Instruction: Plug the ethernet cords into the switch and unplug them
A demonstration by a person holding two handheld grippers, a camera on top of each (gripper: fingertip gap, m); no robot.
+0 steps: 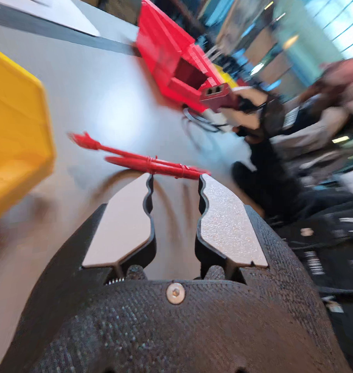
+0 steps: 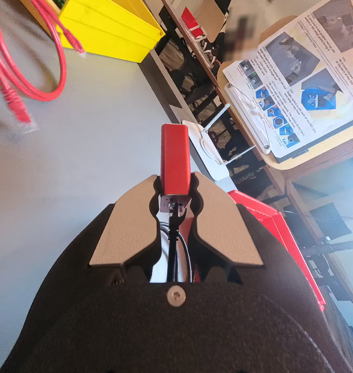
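Holding the red switch (image 2: 175, 159) clenched in the right gripper (image 2: 175, 177), ports facing the left gripper (image 1: 175, 175), whose jaws gape released just short of the bundled red cord (image 1: 151, 163) on the worktop (image 1: 103, 96). Best to grip behind the free plug (image 1: 85, 140), then line up squarely with a port.
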